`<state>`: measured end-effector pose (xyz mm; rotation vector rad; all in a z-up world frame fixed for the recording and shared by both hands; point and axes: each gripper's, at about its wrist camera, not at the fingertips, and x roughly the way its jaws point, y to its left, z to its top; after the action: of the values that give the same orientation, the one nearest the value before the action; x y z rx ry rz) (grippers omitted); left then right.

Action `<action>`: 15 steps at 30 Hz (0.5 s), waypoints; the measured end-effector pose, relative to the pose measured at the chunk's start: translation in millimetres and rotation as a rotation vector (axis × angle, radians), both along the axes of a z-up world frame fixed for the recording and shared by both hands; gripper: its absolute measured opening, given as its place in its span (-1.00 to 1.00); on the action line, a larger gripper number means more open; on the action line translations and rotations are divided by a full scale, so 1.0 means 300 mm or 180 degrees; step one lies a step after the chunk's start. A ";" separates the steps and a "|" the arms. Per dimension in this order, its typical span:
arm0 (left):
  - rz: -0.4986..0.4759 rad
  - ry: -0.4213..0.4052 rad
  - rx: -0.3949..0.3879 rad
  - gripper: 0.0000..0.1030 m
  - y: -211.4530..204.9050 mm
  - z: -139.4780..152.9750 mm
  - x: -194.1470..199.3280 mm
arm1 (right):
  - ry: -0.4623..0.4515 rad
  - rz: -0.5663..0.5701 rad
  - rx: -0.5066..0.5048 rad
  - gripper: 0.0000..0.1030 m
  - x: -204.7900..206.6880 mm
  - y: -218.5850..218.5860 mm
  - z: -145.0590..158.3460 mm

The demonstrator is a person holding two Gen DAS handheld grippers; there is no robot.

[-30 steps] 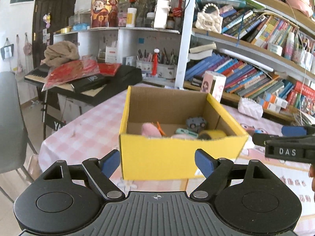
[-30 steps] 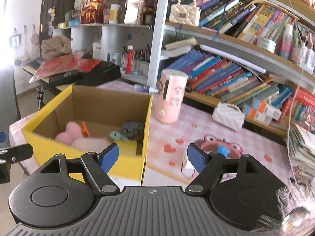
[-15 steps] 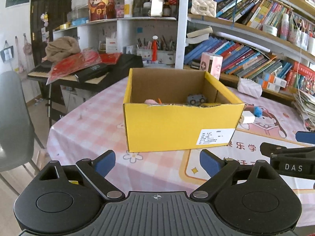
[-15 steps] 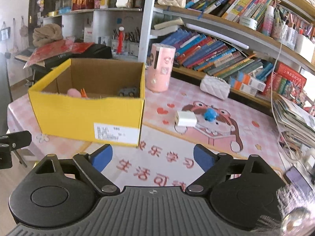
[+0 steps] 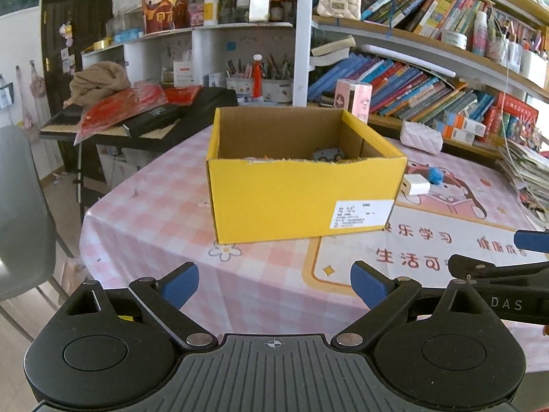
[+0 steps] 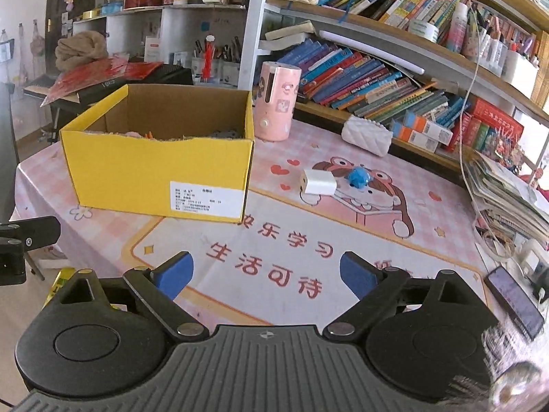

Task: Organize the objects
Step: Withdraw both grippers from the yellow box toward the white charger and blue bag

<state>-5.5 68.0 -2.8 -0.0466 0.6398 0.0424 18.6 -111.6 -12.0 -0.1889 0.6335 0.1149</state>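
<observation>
Between placements: both grippers empty and backed off from the box, next pick not yet begun.

The left gripper (image 5: 274,283) and the right gripper (image 6: 266,273) both stand with fingers spread wide; the fingers of each have just been opening, nothing between them. The yellow box (image 6: 158,168) sits on the table (image 6: 281,247) ahead of the right fingers and to their left, directly ahead of the left fingers, apart from both. It already holds several small items, a grey toy (image 5: 328,153) among them. Loose things remain ahead and slightly right of the right fingers: a white charger block (image 6: 318,182) touching or just beside a small blue toy (image 6: 358,176). Judged next step: the right gripper advances to one of these, straddles it, closes, then carries it over the box rim. The two lie close together, so the approach needs care to take only one.
</observation>
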 end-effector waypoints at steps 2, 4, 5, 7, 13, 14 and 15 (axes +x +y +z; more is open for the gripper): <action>-0.0041 0.0021 -0.0001 0.88 -0.007 -0.005 -0.006 | 0.0019 -0.0028 0.0002 0.80 -0.015 -0.006 -0.005; -0.0091 0.0041 -0.0004 0.88 -0.016 -0.011 -0.012 | 0.0037 -0.0057 -0.0002 0.80 -0.029 -0.013 -0.010; -0.0122 0.0054 -0.0007 0.89 -0.022 -0.014 -0.013 | 0.0045 -0.0076 -0.0006 0.80 -0.037 -0.017 -0.013; -0.0179 0.0077 -0.0010 0.89 -0.034 -0.019 -0.016 | 0.0057 -0.0113 -0.0015 0.80 -0.051 -0.027 -0.017; -0.0401 0.0121 -0.0034 0.89 -0.085 -0.034 -0.014 | 0.0109 -0.0289 -0.0034 0.82 -0.087 -0.078 -0.031; -0.0431 0.0122 -0.0035 0.89 -0.094 -0.035 -0.014 | 0.0118 -0.0328 -0.0037 0.82 -0.092 -0.089 -0.033; -0.0470 0.0120 -0.0039 0.89 -0.103 -0.036 -0.013 | 0.0125 -0.0360 -0.0038 0.82 -0.095 -0.098 -0.035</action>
<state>-9.3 37.0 -13.5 -0.0102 0.6797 -0.1034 -9.8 -140.9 -22.4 -0.1622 0.6828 0.0059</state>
